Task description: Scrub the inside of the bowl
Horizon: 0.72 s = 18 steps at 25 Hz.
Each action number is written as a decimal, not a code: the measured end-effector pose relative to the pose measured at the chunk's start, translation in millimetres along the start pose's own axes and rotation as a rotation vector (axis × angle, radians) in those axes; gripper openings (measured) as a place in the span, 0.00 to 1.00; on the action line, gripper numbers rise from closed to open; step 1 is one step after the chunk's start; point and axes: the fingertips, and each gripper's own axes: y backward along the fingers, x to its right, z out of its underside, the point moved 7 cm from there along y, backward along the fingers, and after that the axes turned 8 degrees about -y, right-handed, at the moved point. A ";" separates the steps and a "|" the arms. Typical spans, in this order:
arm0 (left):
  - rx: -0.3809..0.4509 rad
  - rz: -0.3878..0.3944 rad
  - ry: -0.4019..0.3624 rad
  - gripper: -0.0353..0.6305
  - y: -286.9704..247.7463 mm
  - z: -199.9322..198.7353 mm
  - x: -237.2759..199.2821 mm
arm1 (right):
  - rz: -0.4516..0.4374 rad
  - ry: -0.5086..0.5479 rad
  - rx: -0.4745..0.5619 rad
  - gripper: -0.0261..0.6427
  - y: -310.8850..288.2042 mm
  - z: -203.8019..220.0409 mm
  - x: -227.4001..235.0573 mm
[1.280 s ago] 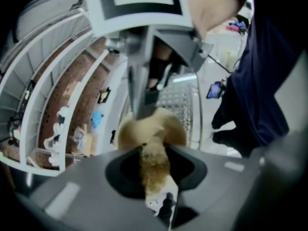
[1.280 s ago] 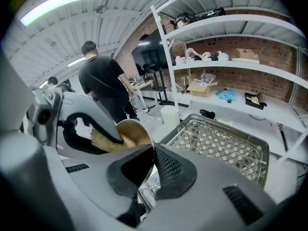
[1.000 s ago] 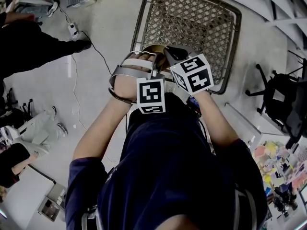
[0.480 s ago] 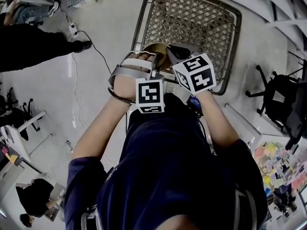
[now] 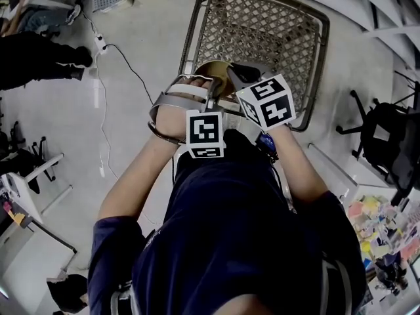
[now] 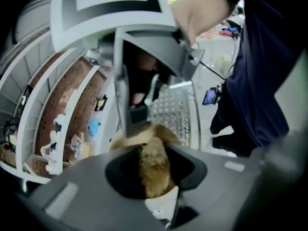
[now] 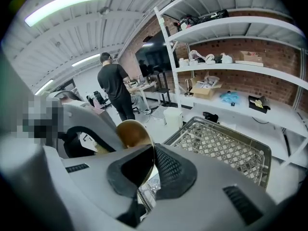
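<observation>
**Bowl Held Clear of the Floor, Between Two Tongs**

Item count: two tongs, one scrub pad, one bowl, one wire basket.

1. Left tongs point(image 6: 154, 179): clenched on the single brown, fuzzy scrub pad point(image 6: 155, 160). The scrub pad stands upright between the jaws and projects past them toward the bowl.

2. Bowl point(image 5: 213, 69): brass-coloured and tilted on edge. It rests on no surface. It hangs in the air over the near edge of the wire basket point(image 5: 269, 28), toward that basket's near left corner. It sits just ahead of the left tongs. The far end of the scrub pad reaches the bowl, but contact cannot be confirmed.

3. Right tongs point(image 7: 153, 165): clenched on the bowl's thin rim, with one jaw on each side of the wall. In the right gripper view the bowl rises up and to the left from the jaws.

4. The two tongs sit side by side in the head view, their marker cubes just beside each other.

5. The wire basket stands on the floor point(image 5: 65, 143).
</observation>
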 end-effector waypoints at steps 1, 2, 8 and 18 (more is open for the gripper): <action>0.004 -0.025 0.001 0.20 0.3 -0.3 -5.5 | -0.005 0.003 -0.002 0.06 -0.6 0.6 -2.6; 0.000 -0.050 0.006 0.20 0.8 1.4 -11.3 | -0.008 0.006 -0.003 0.06 -1.1 1.2 -4.1; -0.065 -0.044 0.042 0.20 4.6 19.0 -12.4 | 0.012 -0.005 -0.002 0.06 1.6 3.2 6.7; 0.028 -0.057 0.024 0.20 3.7 -0.9 -16.5 | -0.002 -0.010 -0.002 0.06 1.0 0.9 3.1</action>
